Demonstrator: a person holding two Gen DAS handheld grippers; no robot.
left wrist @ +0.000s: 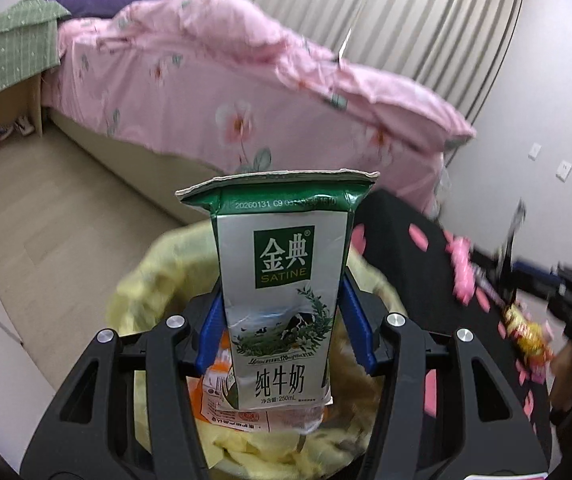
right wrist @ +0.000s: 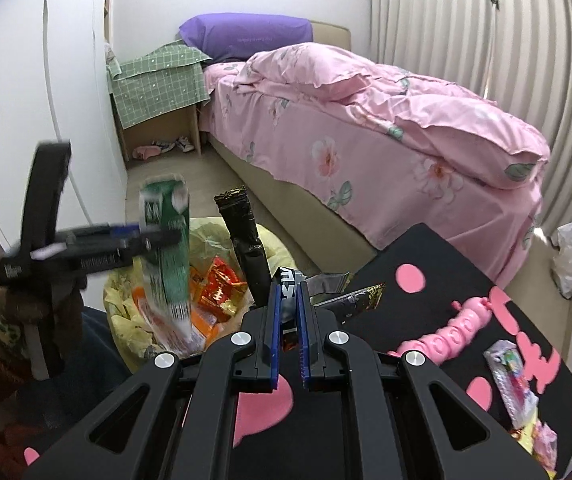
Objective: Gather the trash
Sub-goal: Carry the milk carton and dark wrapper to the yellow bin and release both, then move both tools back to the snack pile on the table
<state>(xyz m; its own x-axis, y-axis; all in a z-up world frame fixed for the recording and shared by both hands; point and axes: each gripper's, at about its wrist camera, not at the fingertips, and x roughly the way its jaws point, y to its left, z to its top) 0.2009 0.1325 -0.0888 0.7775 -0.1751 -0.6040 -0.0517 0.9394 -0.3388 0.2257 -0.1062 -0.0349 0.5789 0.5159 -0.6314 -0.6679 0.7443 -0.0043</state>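
A silver-and-green milk carton (left wrist: pixel 282 288) stands upright between the blue pads of my left gripper (left wrist: pixel 284 320), which is shut on it. It hangs above a bin lined with a yellow bag (left wrist: pixel 158 280) that holds orange and red packets. In the right wrist view the same carton (right wrist: pixel 168 248) and left gripper (right wrist: pixel 142 236) are blurred over the bin (right wrist: pixel 126 304). My right gripper (right wrist: pixel 287 292) is shut on a bunch of snack wrappers (right wrist: pixel 286 280). A tall black one (right wrist: pixel 246 240) sticks up from it beside the bin.
A black table with pink dots (right wrist: pixel 425 248) carries a pink toy (right wrist: pixel 457 328) and a few loose wrappers (right wrist: pixel 513 384). A bed with pink bedding (right wrist: pixel 365 120) runs behind it. A white plastic bag (right wrist: pixel 571 252) lies on the floor by the curtain.
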